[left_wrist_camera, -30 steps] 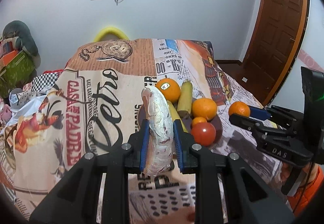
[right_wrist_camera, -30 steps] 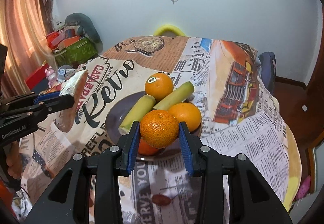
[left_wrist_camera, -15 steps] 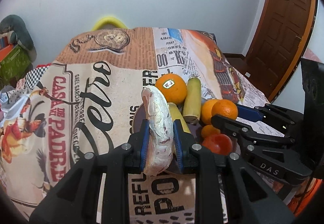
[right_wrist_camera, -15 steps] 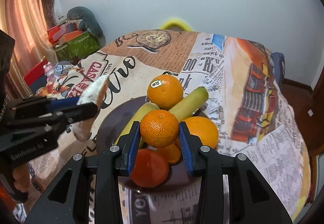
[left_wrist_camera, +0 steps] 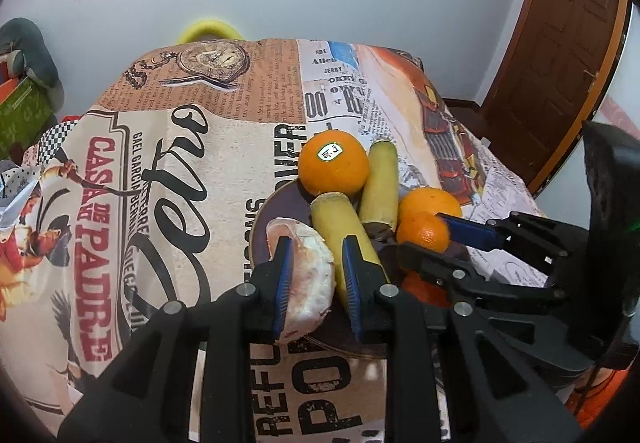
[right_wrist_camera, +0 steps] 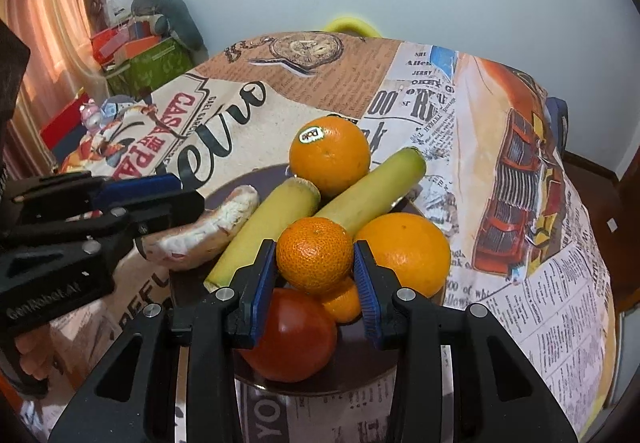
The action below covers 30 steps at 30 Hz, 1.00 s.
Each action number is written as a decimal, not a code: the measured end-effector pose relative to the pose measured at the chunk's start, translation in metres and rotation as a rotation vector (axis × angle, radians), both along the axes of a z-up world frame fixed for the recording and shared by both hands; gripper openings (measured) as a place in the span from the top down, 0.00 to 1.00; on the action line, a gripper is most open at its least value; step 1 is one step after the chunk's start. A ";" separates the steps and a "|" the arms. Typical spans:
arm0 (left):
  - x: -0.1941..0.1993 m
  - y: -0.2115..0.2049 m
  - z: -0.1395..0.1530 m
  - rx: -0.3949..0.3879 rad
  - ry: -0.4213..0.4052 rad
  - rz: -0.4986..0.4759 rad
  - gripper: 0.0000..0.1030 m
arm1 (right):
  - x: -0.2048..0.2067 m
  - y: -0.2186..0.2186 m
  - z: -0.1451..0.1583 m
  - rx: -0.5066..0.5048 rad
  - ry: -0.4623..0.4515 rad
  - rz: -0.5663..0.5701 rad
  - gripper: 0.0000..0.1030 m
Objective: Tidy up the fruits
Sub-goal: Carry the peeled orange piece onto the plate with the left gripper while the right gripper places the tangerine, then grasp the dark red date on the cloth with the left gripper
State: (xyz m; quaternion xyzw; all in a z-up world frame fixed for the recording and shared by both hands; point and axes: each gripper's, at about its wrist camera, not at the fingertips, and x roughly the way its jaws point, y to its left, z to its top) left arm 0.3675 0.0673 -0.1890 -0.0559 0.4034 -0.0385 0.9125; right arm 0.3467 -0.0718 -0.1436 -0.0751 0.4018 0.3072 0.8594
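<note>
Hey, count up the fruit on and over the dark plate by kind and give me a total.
Big oranges: 2, one stickered, one plain
Small mandarins: 2, one held, one underneath
Yellow-green stalks: 2
Tomato: 1
Peeled whitish-pink fruit segment: 1
Total: 8

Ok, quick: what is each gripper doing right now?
Left gripper: shut on the peeled fruit segment, over the plate.
Right gripper: shut on the mandarin, above the plate.

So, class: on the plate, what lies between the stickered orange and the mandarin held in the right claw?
Two yellow-green bananas, side by side; clearest in the right wrist view.
</note>
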 end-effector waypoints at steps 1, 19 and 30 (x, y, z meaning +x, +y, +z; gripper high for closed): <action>-0.001 0.000 0.001 0.002 0.000 0.001 0.77 | -0.002 -0.002 0.002 0.005 -0.002 0.000 0.66; -0.070 -0.009 0.043 0.037 -0.031 0.022 0.71 | -0.059 -0.046 0.057 0.044 -0.074 -0.054 0.65; -0.121 -0.028 0.035 0.056 0.008 0.031 0.56 | -0.109 -0.070 0.067 0.064 -0.078 -0.090 0.60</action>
